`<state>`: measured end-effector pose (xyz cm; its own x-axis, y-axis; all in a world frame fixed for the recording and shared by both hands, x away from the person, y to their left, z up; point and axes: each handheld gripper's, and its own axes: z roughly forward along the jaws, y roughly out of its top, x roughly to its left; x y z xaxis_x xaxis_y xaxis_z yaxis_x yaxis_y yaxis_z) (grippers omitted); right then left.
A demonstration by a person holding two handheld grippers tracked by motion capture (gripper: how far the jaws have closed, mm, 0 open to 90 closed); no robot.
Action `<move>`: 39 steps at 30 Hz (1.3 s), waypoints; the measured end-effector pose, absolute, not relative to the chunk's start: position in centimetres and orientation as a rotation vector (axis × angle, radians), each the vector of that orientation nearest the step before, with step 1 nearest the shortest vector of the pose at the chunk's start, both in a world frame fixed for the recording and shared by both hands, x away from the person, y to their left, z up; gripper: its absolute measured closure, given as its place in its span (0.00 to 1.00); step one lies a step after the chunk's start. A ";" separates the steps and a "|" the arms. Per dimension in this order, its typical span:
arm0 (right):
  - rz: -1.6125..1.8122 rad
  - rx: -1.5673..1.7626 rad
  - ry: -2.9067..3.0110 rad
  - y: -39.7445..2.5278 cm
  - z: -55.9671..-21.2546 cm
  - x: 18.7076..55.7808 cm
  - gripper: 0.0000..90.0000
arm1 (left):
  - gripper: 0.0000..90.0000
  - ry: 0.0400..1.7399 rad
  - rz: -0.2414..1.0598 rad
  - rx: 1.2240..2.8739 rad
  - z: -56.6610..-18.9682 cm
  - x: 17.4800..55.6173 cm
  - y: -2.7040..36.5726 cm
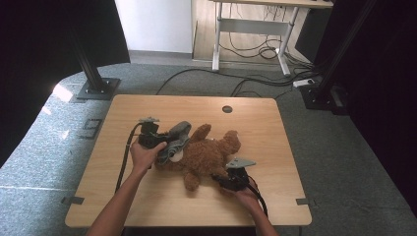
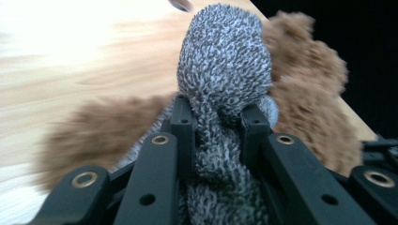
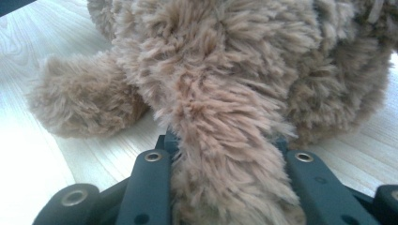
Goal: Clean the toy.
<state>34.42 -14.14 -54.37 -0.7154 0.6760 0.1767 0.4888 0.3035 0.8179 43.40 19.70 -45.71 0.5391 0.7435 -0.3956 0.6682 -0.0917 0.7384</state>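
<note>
A brown teddy bear (image 1: 206,155) lies on the wooden table (image 1: 147,201), head toward the right. A grey knitted sock (image 1: 178,137) covers one of its limbs at the left. My left gripper (image 1: 164,142) is shut on the grey sock (image 2: 220,79), whose fabric bunches between the jaws; brown fur (image 2: 309,93) lies behind it. My right gripper (image 1: 223,179) sits at the bear's near right side, shut on a furry limb (image 3: 225,154) of the bear that runs between its jaws. Another paw (image 3: 80,103) rests on the table to the left in the right gripper view.
A round cable hole (image 1: 226,109) sits near the table's far edge. Cables trail from both grippers toward the near edge. A second desk (image 1: 255,24) and floor cables stand beyond the table. Black frame posts (image 1: 93,73) stand at both far corners.
</note>
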 end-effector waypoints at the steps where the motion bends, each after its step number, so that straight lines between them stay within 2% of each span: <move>1: 1.372 1.074 2.368 -14.2 -54.4 34.4 0.73 | 0.81 1.207 0.112 1.780 -45.9 43.6 20.7; 4: 1.375 1.079 2.369 -14.2 -54.4 34.4 0.73 | 0.81 1.264 0.068 1.724 -47.0 44.0 22.6; 10: 1.378 1.088 2.367 -14.1 -54.5 34.3 0.73 | 0.81 1.357 0.081 1.734 -48.7 43.9 25.1; 16: 1.383 1.097 2.365 -14.1 -54.6 34.4 0.73 | 0.81 1.432 0.036 1.843 -52.3 43.6 25.5; 19: 1.381 1.099 2.367 -14.1 -54.6 34.4 0.74 | 0.81 1.409 0.015 1.829 -53.3 42.9 25.2; 25: 1.383 1.122 2.361 -14.3 -54.6 34.4 0.74 | 0.81 1.371 0.020 1.888 -52.9 41.6 25.4; 29: 1.378 1.117 2.361 -14.3 -54.7 34.4 0.74 | 0.81 1.362 0.024 1.791 -52.3 41.0 26.9; 35: 1.383 1.117 2.363 -14.4 -54.7 34.5 0.74 | 0.81 1.223 0.063 1.632 -47.7 40.1 27.5; 39: 1.381 1.114 2.363 -14.3 -54.7 34.4 0.73 | 0.81 1.141 0.053 1.633 -45.5 39.8 25.7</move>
